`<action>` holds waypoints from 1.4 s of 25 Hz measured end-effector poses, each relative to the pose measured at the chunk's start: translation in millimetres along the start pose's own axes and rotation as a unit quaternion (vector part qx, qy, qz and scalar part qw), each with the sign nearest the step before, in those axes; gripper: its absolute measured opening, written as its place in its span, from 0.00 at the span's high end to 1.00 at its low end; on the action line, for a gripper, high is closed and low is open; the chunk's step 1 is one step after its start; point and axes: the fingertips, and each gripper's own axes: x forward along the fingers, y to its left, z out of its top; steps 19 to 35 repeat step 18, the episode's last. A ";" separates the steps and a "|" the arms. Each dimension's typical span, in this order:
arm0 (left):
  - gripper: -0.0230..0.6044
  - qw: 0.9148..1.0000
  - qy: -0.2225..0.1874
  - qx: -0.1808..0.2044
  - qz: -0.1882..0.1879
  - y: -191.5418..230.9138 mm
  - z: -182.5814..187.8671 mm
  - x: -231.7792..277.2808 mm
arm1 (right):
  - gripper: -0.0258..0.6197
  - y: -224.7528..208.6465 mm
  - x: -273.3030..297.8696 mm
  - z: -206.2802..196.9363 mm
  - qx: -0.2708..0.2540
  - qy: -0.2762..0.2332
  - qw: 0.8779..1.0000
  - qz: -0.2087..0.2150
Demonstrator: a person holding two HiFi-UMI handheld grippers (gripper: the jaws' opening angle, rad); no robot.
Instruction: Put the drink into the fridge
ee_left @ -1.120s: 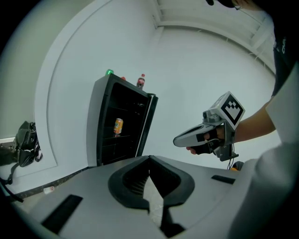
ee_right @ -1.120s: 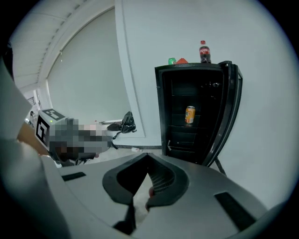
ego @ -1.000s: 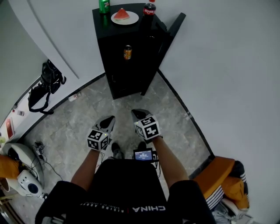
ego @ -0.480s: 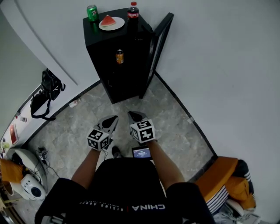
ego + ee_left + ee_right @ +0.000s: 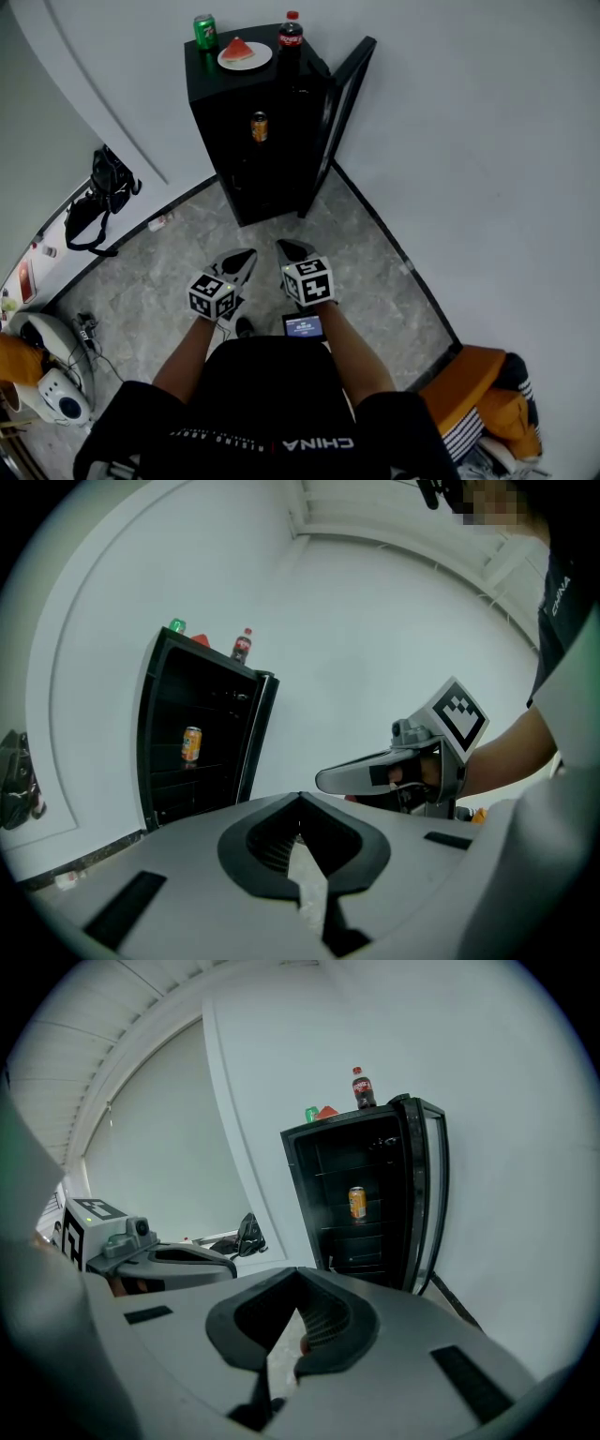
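A black fridge (image 5: 225,94) stands in the corner with its door (image 5: 347,94) swung open to the right. An orange can (image 5: 259,126) sits on an upper shelf inside, also visible in both gripper views (image 5: 190,743) (image 5: 357,1202). On the fridge top are a green can (image 5: 205,31), a plate with watermelon (image 5: 244,53) and a cola bottle (image 5: 291,33). My left gripper (image 5: 242,255) and right gripper (image 5: 289,248) are side by side at waist height, well short of the fridge. Both are shut with nothing between the jaws.
A black bag (image 5: 101,187) lies on the floor by the left wall. A white appliance with cables (image 5: 47,375) is at the lower left, orange fabric (image 5: 478,384) at the lower right. White walls close in on the fridge from both sides.
The view has shifted, so the fridge sits a little lower and further left in the frame than a second ago. Both grippers stay shut and close together.
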 end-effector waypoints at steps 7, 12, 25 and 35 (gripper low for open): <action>0.95 1.000 -0.001 -0.002 -0.002 2.5 3.2 4.9 | 0.94 -3.9 2.6 1.2 0.000 0.004 1.000 0.001; 0.95 1.000 0.002 -0.001 -0.001 1.7 3.1 7.8 | 0.94 -6.1 2.5 1.8 0.002 0.004 1.000 0.003; 0.95 0.999 0.002 -0.022 -0.035 -7.9 2.9 11.8 | 0.94 -7.9 3.0 0.6 0.005 0.006 1.000 0.006; 0.95 0.999 0.002 -0.022 -0.035 -7.9 2.9 11.8 | 0.94 -7.9 3.0 0.6 0.005 0.006 1.000 0.006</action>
